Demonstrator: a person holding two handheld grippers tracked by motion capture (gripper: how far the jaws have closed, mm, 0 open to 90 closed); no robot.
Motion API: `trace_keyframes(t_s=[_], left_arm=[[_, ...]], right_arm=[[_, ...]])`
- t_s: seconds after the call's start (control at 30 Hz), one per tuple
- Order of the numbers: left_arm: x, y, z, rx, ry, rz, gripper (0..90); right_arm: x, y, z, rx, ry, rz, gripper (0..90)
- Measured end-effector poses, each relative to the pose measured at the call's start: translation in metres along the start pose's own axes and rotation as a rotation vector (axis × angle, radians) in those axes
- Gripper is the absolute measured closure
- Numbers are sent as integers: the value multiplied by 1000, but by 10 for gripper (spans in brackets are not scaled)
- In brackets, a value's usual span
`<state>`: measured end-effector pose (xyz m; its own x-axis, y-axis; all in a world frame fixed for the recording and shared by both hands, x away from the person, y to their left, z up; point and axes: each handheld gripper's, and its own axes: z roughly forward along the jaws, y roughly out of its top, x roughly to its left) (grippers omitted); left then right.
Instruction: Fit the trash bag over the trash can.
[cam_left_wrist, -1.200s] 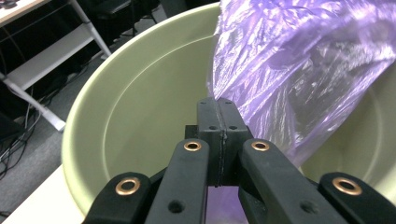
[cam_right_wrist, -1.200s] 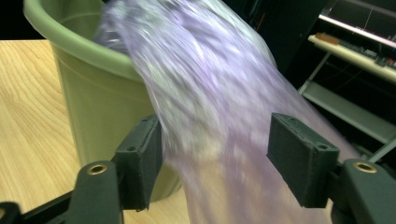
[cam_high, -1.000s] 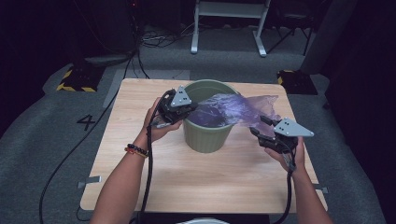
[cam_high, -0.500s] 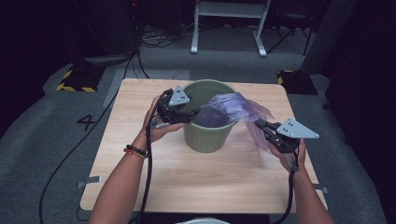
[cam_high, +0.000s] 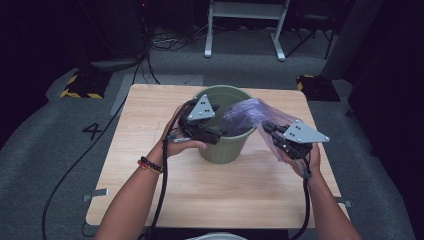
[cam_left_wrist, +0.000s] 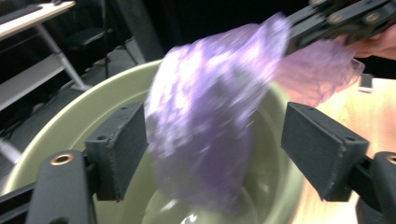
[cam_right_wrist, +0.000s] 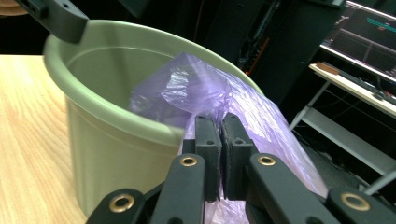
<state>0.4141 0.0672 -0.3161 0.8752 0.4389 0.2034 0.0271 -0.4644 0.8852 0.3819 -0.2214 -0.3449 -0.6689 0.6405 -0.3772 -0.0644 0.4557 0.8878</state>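
On the near half of the wooden table (cam_high: 150, 200), the person's two forearms come in from six o'clock. The right gripper (cam_high: 274, 134), at about four o'clock of the green bucket (cam_high: 225, 150), is clenched on an edge of the purple plastic bag (cam_high: 250, 112); in the right gripper view its jaws stand pressed together with the film caught between them (cam_right_wrist: 219, 154). The left gripper (cam_high: 215, 135), at about nine o'clock of the bucket and touching its rim, is released: its jaws have just been opening, and in the left gripper view the pads (cam_left_wrist: 123, 149) stand wide apart, with the bag (cam_left_wrist: 205, 140) hanging loose between them but not pressed.

The bag lies partly inside the bucket (cam_left_wrist: 70, 126) and partly draped over its rim at three o'clock, running out to the right gripper.

By my judgement the work in hand is lining the bucket with the bag, and the step is a re-grip: the right side holds an edge while the left has let go to find a new hold. The next move calls for the left gripper to pinch the free edge of the film, which is thin and slippery, then for both to spread the mouth and fold it over the rim (cam_right_wrist: 107, 116) without tipping the light bucket.

Farther off, at nine o'clock on the grey floor, a black "4" (cam_high: 93, 131) can be read. No brand or label can be made out on the bucket or the bag.
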Motion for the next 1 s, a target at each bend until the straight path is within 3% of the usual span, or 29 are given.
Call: trace_keyframes(t_s=[0.1, 0.23, 0.4, 0.5, 0.57, 0.7, 0.8, 0.9, 0.97, 1.0], left_arm=[[-5, 6, 7, 6, -6, 16, 254], [-7, 9, 15, 26, -7, 38, 372], [-9, 8, 22, 63, 29, 87, 754], [-9, 6, 22, 60, 47, 98, 896], [-8, 5, 21, 66, 54, 95, 899], [-3, 1, 16, 76, 80, 79, 899], [2, -4, 14, 66, 75, 54, 899], [2, -4, 13, 50, 61, 40, 890], [0, -2, 15, 50, 54, 41, 728], [-2, -1, 15, 53, 51, 43, 561]], right_arm=[[4, 6, 4, 4, 16, -12, 874], [8, 10, 7, -1, 35, -22, 870], [11, 12, 5, -10, 49, -16, 840], [13, 12, 3, -16, 59, -15, 801], [13, 12, 1, -23, 60, -13, 738], [12, 11, -6, -52, 66, 27, 527], [12, 9, -8, -54, 88, 30, 528], [15, 9, -5, -19, 84, 0, 627], [17, 8, -2, 7, 65, -19, 761], [16, 6, 1, 8, 60, -11, 821]])
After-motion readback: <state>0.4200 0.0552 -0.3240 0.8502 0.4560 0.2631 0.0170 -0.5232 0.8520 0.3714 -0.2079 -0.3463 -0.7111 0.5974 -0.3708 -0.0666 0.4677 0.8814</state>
